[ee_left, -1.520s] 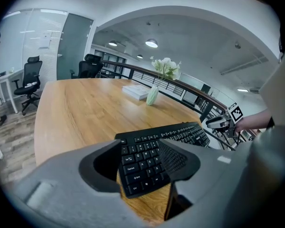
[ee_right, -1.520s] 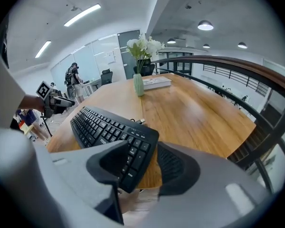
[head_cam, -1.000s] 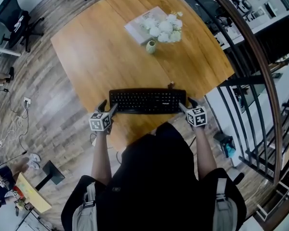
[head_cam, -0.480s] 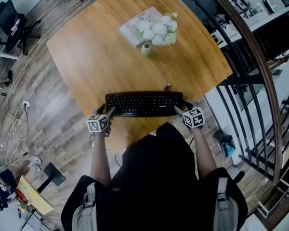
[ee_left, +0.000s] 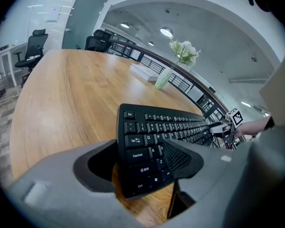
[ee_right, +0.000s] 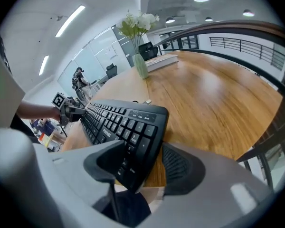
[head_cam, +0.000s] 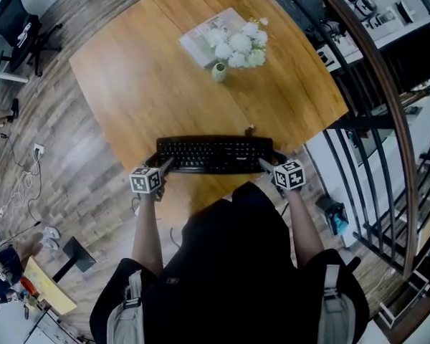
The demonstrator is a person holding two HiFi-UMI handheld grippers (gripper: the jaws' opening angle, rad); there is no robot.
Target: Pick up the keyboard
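A black keyboard [head_cam: 215,155] lies crosswise at the near edge of the wooden table [head_cam: 150,84], just in front of the person. My left gripper [head_cam: 163,165] is shut on its left end, and in the left gripper view the keyboard [ee_left: 175,127] runs away from my left gripper [ee_left: 140,160], one jaw lying over the keys. My right gripper [head_cam: 266,165] is shut on the right end. The right gripper view has the keyboard [ee_right: 118,122] wedged between the jaws of my right gripper [ee_right: 142,163]. Whether it rests on the wood or hangs just above it I cannot tell.
A small vase of white flowers [head_cam: 219,71] stands beside a flat book [head_cam: 204,38] at the far side of the table. A dark curved railing [head_cam: 373,84] runs close along the right. Office chairs [head_cam: 25,27] stand on the wood floor at far left.
The head view has shifted a little. Both grippers stay on the keyboard's ends, and the keyboard keeps about the same place against the table.
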